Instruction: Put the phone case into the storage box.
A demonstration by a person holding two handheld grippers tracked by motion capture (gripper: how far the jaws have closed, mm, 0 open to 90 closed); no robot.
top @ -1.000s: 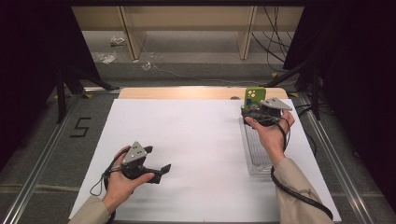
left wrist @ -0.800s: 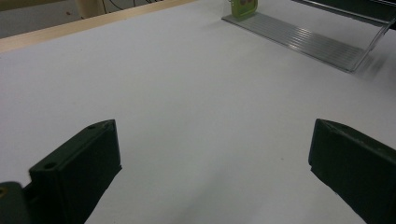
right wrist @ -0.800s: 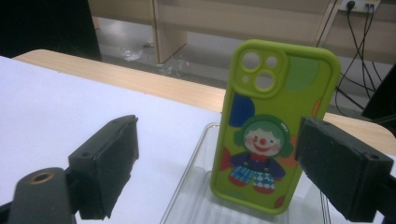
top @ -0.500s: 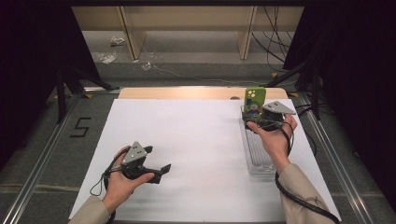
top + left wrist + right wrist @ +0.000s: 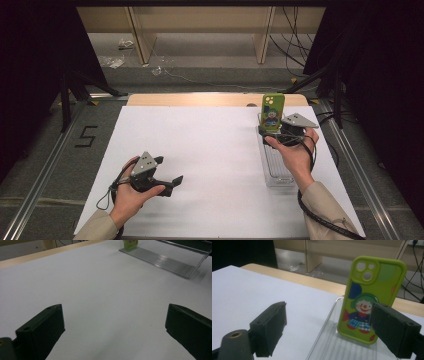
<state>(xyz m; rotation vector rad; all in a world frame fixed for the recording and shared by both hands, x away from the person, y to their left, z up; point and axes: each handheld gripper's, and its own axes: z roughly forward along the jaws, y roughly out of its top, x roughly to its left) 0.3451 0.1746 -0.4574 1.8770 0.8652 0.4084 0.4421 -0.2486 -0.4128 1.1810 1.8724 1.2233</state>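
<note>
A green phone case (image 5: 372, 297) with a clown picture stands upright at the far end of a clear ribbed rack (image 5: 342, 347). In the high view the phone case (image 5: 272, 111) rises from the rack (image 5: 276, 162) at the right of the white table (image 5: 210, 145). My right gripper (image 5: 275, 134) sits just behind the case, open; in the right gripper view its jaws (image 5: 327, 332) stand wide apart, and the right one overlaps the case's lower corner. My left gripper (image 5: 169, 170) rests open near the front left, with bare table between its fingers (image 5: 42, 332).
A wooden strip (image 5: 200, 99) runs along the table's far edge. Metal rails (image 5: 45, 180) flank both sides, and the floor at the left is marked with a 5 (image 5: 86, 136). Cables (image 5: 295, 45) and shelf legs lie beyond the table. The left gripper view shows the rack (image 5: 162, 261) far off.
My right hand has drawn back a little toward the person, uncovering more of the phone case. The left hand and its gripper have stayed put.
</note>
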